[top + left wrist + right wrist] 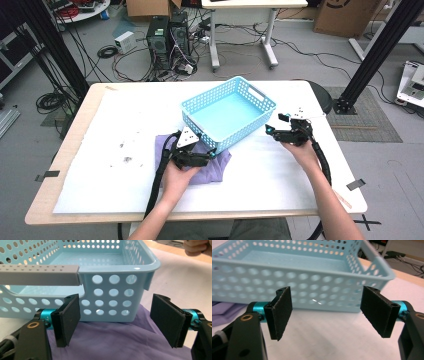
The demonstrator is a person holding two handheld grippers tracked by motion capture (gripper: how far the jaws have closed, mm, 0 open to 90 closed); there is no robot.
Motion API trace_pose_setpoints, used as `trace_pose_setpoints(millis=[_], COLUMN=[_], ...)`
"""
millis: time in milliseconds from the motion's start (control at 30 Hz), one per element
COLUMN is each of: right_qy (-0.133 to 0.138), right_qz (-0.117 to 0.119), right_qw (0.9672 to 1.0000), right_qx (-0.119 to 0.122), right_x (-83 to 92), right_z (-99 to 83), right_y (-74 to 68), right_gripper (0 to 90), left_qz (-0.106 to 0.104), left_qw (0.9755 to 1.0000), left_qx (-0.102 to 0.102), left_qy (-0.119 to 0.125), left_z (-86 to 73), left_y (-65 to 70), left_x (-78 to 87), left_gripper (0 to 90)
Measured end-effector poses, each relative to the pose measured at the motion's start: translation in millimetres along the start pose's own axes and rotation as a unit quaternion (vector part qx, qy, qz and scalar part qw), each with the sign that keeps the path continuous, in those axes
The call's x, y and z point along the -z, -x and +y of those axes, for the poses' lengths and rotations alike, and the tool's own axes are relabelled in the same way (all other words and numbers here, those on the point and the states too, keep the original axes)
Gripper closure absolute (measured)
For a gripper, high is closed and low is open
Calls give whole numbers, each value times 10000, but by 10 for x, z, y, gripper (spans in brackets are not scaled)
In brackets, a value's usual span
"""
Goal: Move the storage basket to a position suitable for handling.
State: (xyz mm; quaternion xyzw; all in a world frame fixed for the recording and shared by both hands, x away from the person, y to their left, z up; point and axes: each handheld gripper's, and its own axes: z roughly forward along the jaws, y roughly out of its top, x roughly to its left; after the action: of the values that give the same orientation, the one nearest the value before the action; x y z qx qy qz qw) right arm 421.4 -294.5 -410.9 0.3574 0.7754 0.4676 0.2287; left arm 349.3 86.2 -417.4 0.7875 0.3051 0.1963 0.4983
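A light blue perforated basket (245, 127) stands empty near the middle of the table, turned at an angle. A purple cloth (212, 170) lies crumpled against its near left corner, partly under it. My left gripper (212, 152) hovers over the cloth, open, pointing at the basket's corner. In the left gripper view the pads (71, 320) stand wide apart over the cloth (112, 340), with the basket wall (112, 292) just behind. My right gripper (272, 130) is open at the basket's right side. In the right gripper view it (327, 315) holds nothing and faces the basket's long wall (312, 280).
A white sheet (280, 175) covers the tabletop, with dark smudges (126, 159) at the left. A grey bar (37, 275) crosses the upper left of the left gripper view. Behind the table are computer towers (167, 40), cables, a desk, and black frame posts (380, 50).
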Motion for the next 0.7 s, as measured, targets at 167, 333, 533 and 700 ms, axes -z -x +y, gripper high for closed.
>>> trace_pose_setpoints(millis=[167, 333, 533, 700], right_qy=[-122, -332, -503, -424], right_qz=[22, 271, 665, 547], right_qw=[9999, 9991, 9965, 9976], right_qx=[-84, -78, -60, 32], right_x=[-133, -328, -494, -433], right_z=[-15, -53, 69, 115], right_y=[261, 504, 605, 516], right_gripper=[260, 265, 354, 367], left_qz=[80, 134, 256, 311], left_qw=[9999, 9999, 9997, 9995], left_qx=[54, 46, 26, -14], left_qy=[-34, -72, -38, -97], left_z=[13, 40, 38, 79], left_y=[18, 30, 22, -51], left_x=[-52, -101, -122, -46], left_gripper=[243, 243, 242, 265])
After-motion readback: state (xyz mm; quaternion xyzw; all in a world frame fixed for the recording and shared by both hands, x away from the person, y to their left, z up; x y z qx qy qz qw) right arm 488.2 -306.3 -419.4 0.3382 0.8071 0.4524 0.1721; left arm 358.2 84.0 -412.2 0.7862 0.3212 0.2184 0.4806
